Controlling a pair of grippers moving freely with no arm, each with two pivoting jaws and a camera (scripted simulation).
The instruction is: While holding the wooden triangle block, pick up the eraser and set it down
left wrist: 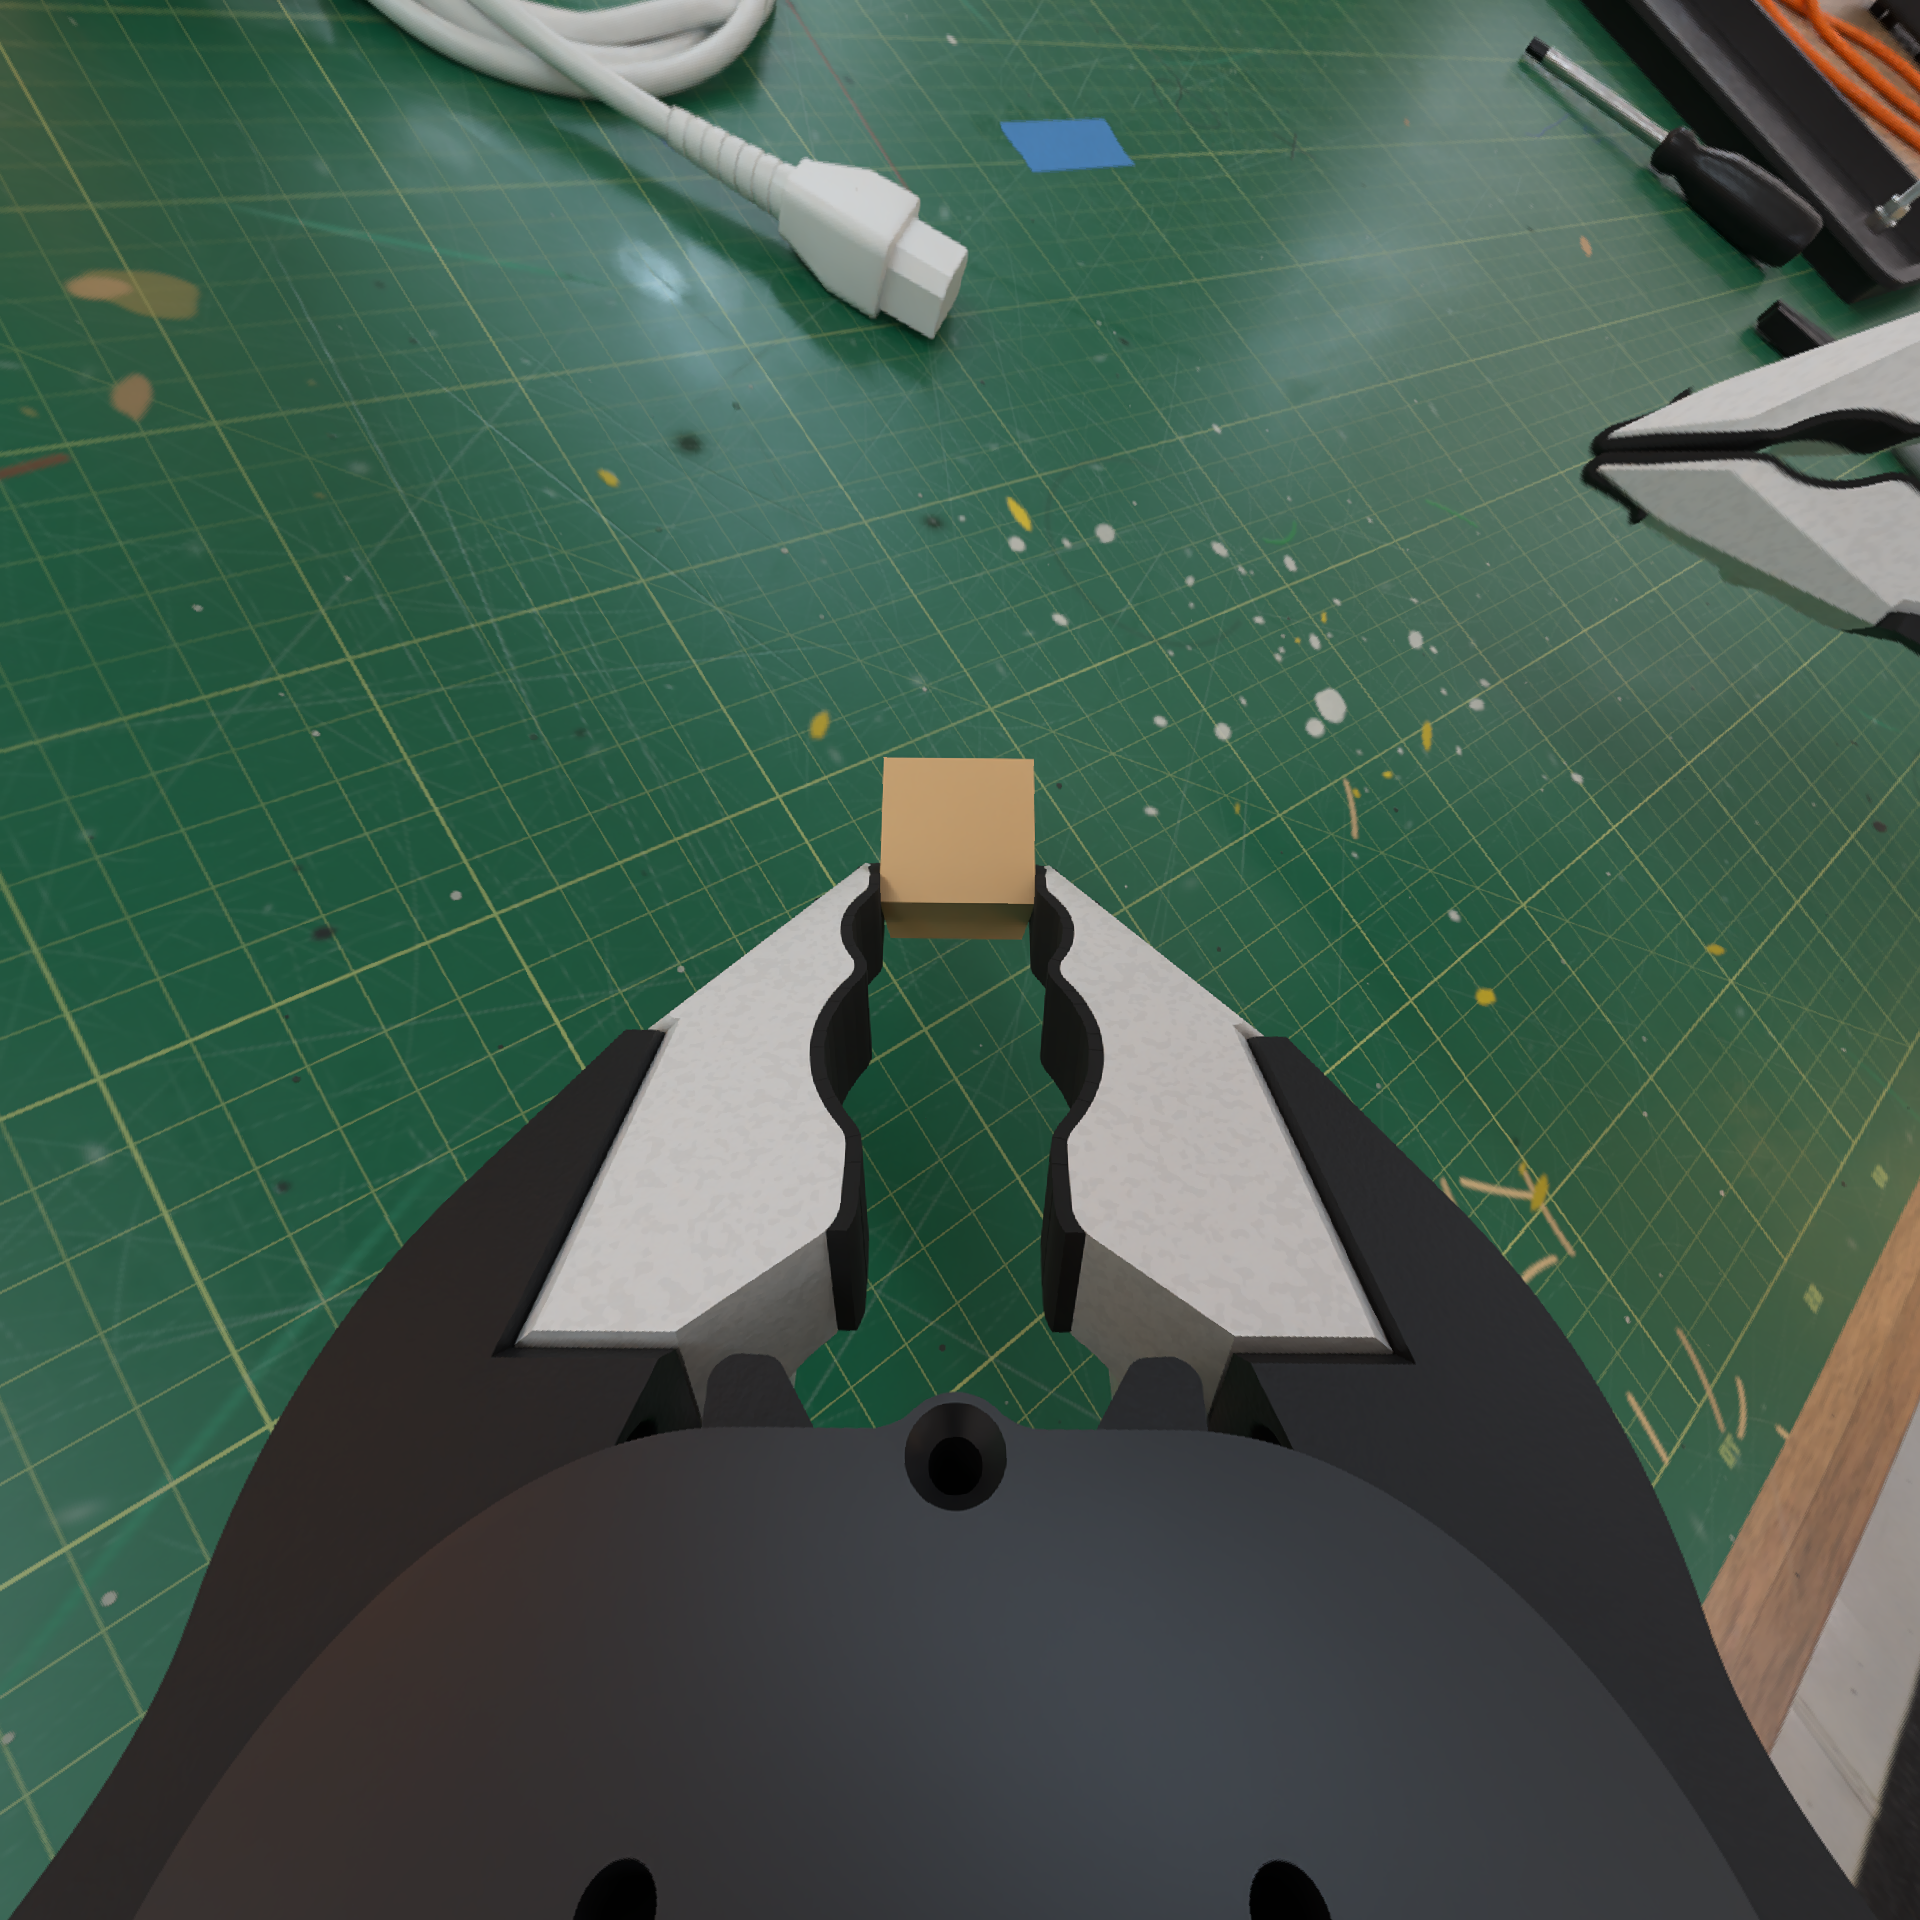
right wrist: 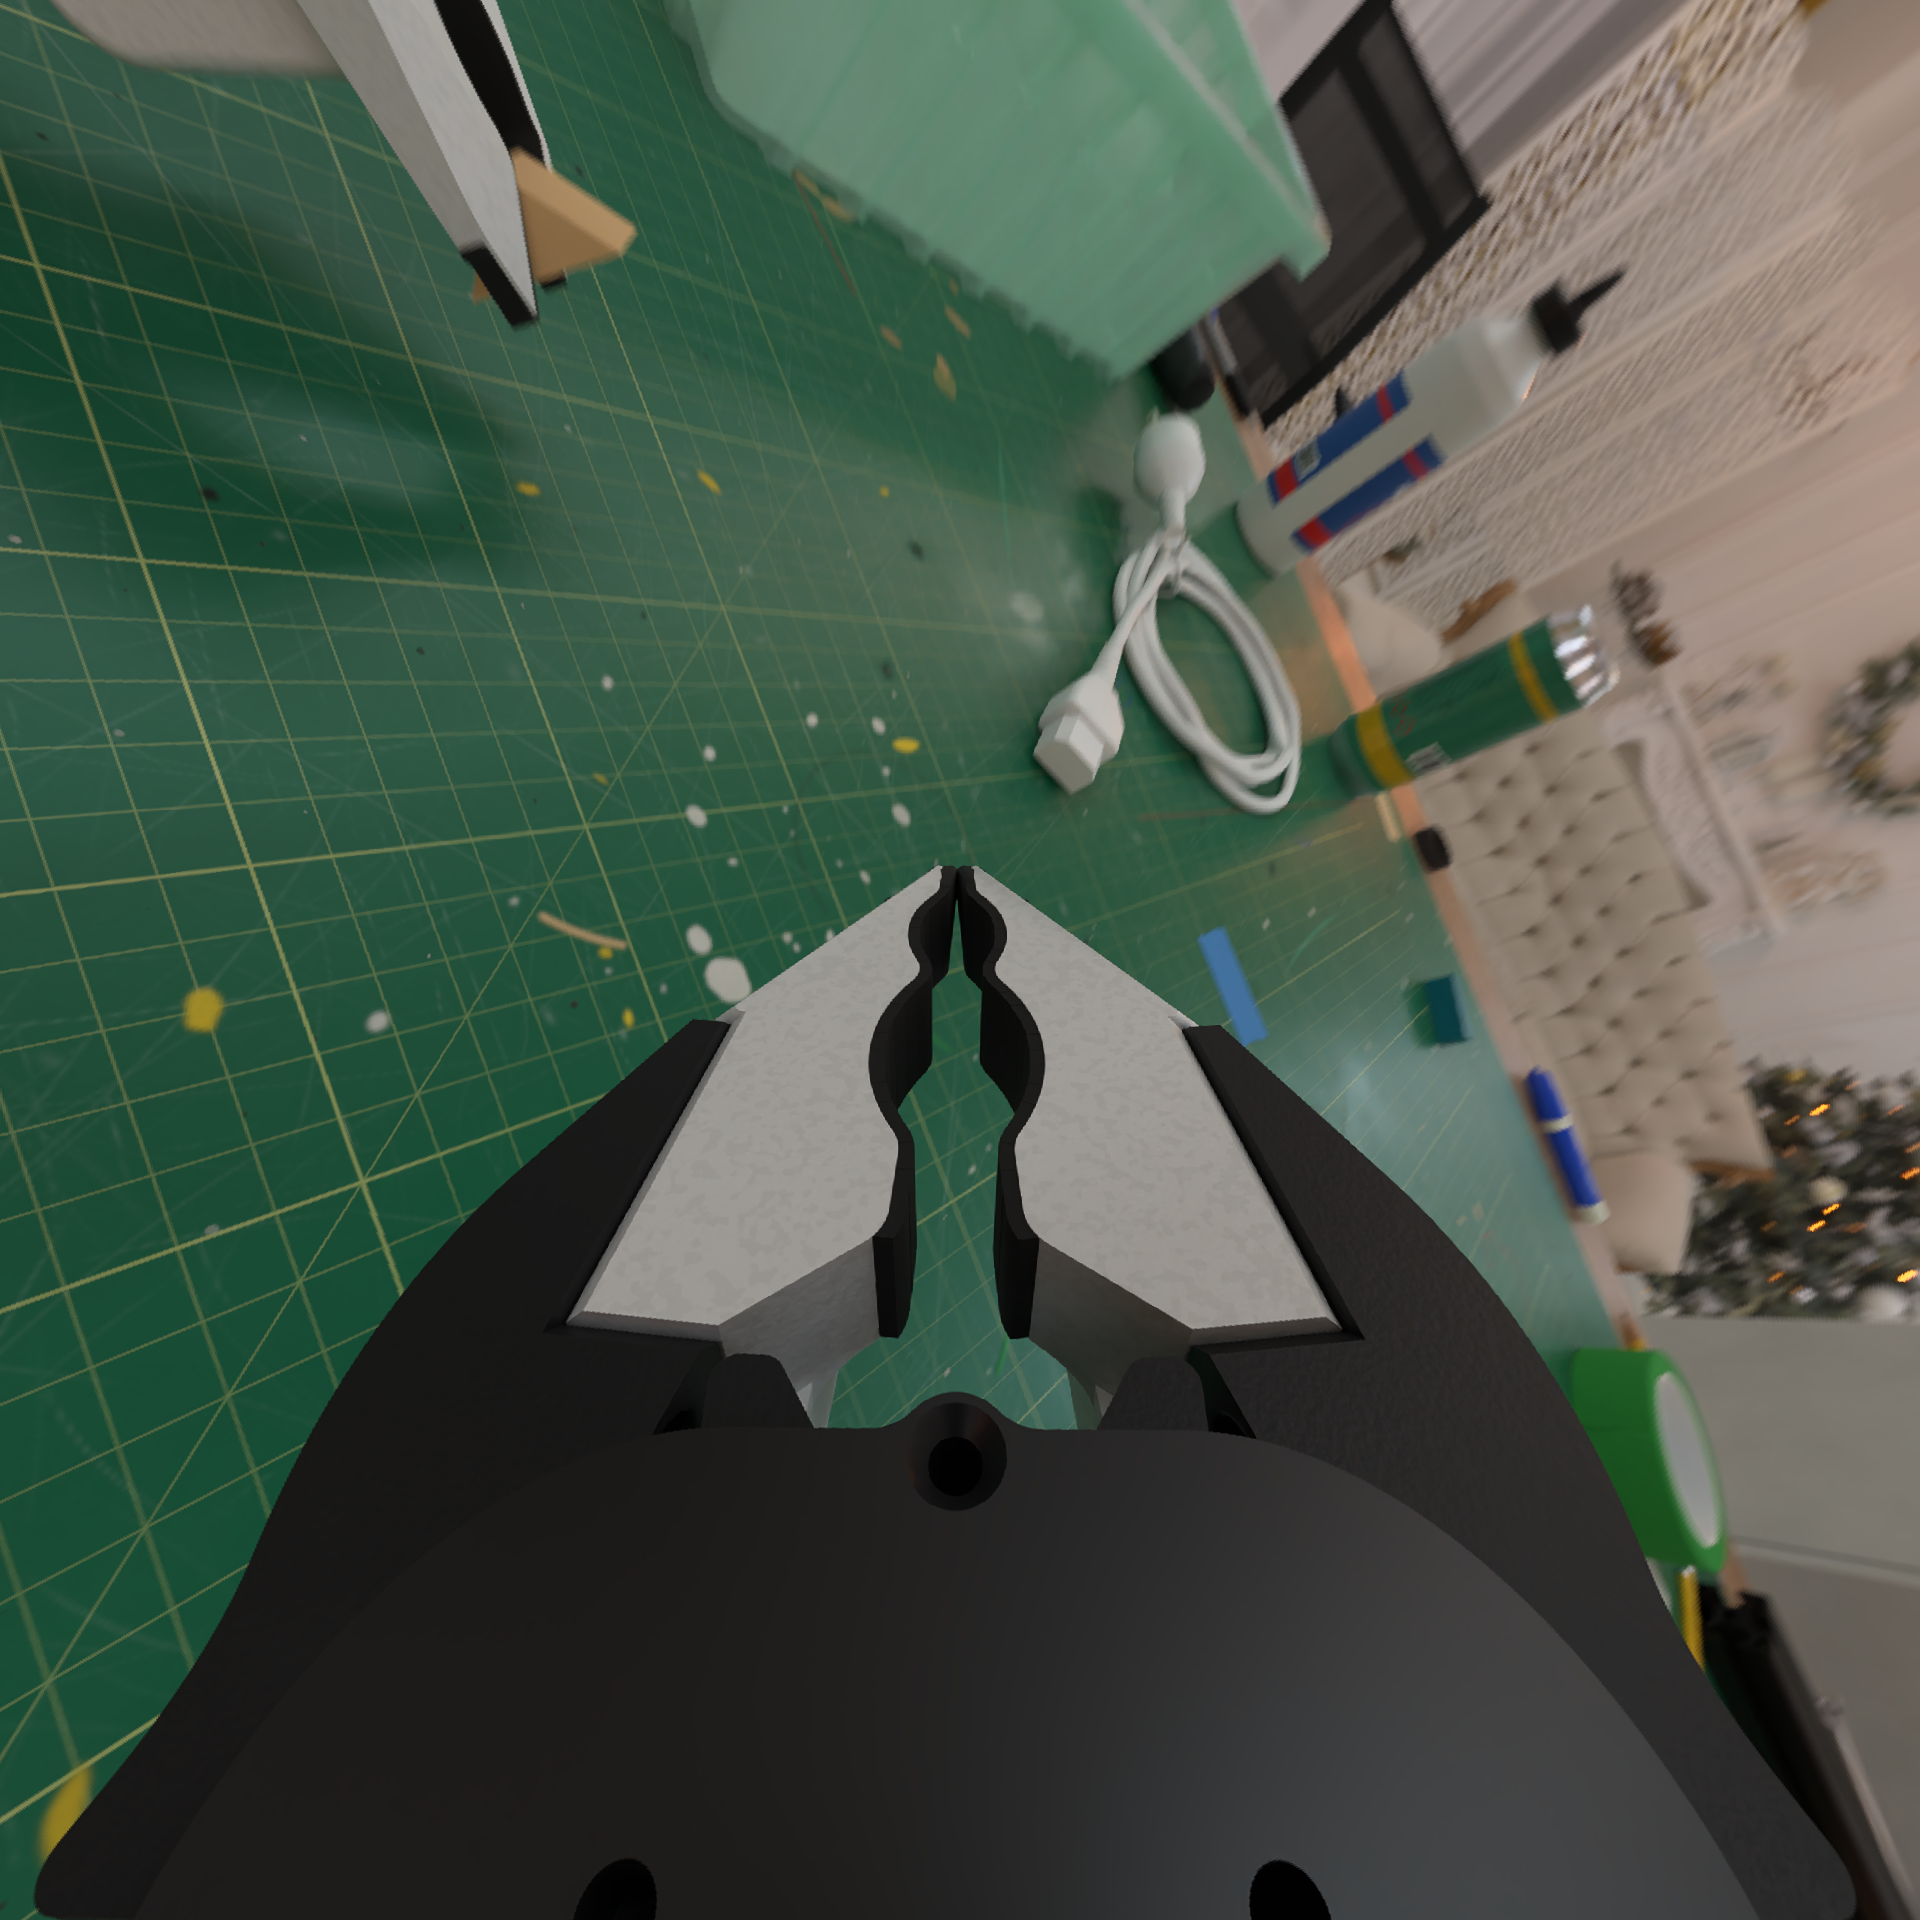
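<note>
While its tips clamp the wooden block [left wrist: 957, 844] above a green mat [left wrist: 416, 727], the left gripper [left wrist: 957, 902] hangs mid-scene. Far beyond it a flat blue eraser [left wrist: 1066, 143] lies on the mat, right of a white cable [left wrist: 873, 241]. A screwdriver [left wrist: 1704, 177] lies far right. The right gripper [right wrist: 956, 875], fingers pressed together on nothing, hovers at the right, well apart from the eraser.
</note>
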